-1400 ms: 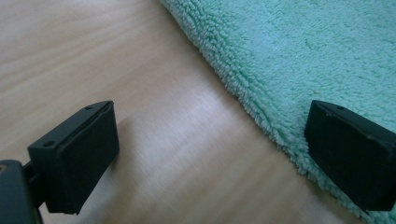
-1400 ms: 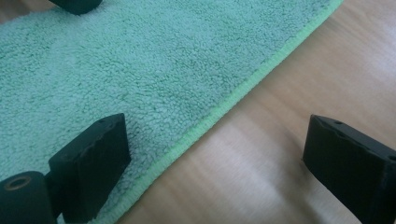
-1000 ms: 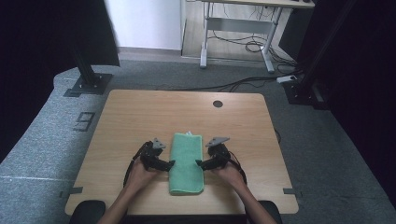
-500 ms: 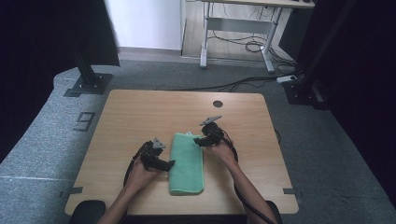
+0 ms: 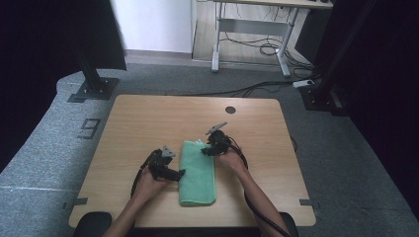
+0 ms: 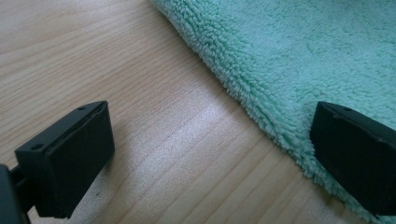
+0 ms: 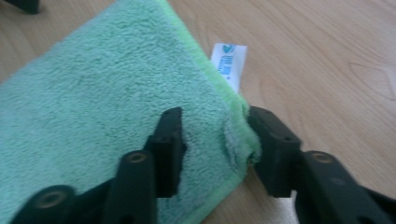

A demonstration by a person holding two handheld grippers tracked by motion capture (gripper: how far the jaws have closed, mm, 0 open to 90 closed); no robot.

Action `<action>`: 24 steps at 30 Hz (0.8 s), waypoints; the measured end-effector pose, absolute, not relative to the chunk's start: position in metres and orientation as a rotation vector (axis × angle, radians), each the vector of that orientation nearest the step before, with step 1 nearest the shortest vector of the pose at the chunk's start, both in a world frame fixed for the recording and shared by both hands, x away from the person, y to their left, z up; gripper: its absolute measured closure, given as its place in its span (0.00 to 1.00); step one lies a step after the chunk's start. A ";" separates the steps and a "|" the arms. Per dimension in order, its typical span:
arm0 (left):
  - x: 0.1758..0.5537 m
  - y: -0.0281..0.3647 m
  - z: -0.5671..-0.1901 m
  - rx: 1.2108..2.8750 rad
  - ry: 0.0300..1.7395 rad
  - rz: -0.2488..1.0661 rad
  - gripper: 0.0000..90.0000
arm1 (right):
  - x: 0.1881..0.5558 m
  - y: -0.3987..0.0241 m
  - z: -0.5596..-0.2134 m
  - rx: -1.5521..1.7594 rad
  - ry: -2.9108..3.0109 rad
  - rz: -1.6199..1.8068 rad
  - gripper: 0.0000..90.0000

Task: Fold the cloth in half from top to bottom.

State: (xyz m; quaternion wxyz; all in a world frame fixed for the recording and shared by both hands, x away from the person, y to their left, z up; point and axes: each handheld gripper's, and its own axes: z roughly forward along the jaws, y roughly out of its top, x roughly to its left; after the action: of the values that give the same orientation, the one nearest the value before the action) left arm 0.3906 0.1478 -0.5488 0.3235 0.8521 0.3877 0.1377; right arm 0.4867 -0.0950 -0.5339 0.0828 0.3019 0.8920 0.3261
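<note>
A folded green towel (image 5: 197, 173) lies lengthwise on the wooden table (image 5: 148, 118). My left gripper (image 5: 179, 173) rests at the towel's left edge and is open; in the left gripper view (image 6: 210, 154), one jaw is over bare wood and the other over the towel (image 6: 303, 46). My right gripper (image 5: 205, 150) is at the towel's far right corner. Its jaws (image 7: 215, 144) have just been closing and now straddle that corner of the towel (image 7: 93, 93). One jaw rests on the pile, and the other nudges the edge into a small ridge. A white label (image 7: 229, 63) sticks out beyond.
A dark round hole (image 5: 230, 109) sits near the table's far edge. Beyond the table are a desk frame (image 5: 247, 44), floor cables (image 5: 267, 49) and black stands (image 5: 91, 79) on grey carpet. Bare wood surrounds the towel on all sides.
My right gripper has moved away from me along the towel's right edge, from its middle to the far corner, and its jaws have narrowed. The left gripper and the towel have stayed put.
</note>
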 end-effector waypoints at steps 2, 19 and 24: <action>0.391 0.148 -0.549 2.236 1.017 0.361 0.00 | 0.486 -0.094 -0.533 0.906 2.675 0.977 0.74; 0.385 0.142 -0.546 2.261 0.991 0.340 0.03 | 0.485 -0.094 -0.531 0.944 2.701 1.005 0.91; 0.386 0.142 -0.547 2.255 1.002 0.343 0.01 | 0.482 -0.101 -0.518 0.942 2.679 1.072 0.91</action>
State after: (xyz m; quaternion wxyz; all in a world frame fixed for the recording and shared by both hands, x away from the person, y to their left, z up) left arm 0.3859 0.1424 -0.5472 0.3193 0.8578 0.3812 0.1304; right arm 0.4820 -0.1010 -0.5183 0.0530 0.3100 0.8813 0.3526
